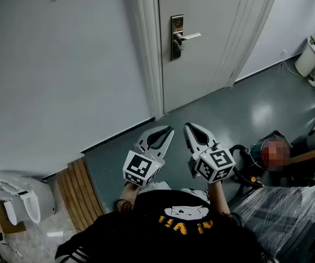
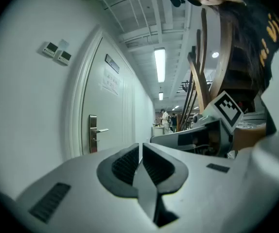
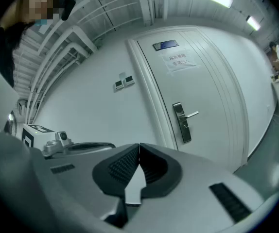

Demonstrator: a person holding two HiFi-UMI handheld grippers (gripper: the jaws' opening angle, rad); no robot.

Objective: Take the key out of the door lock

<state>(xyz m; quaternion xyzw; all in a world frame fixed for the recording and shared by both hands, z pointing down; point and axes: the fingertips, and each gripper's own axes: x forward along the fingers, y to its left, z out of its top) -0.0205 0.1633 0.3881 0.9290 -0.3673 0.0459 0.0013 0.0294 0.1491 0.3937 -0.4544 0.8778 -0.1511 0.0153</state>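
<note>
White door (image 1: 218,53) holds metal lock (image 1: 176,37); left hand-held gripper (image 1: 170,130), right hand-held gripper (image 1: 187,126) closed, empty.

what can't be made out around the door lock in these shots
Key: the lock plate is too small in the head view, and in both gripper views, to show a key or keyhole.
Door: its top is cut off by the head view's upper edge.
Door notice: print too small and blurred in the right gripper view.

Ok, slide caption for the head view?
Left gripper and right gripper, both shut, held well short of the door handle.
</note>
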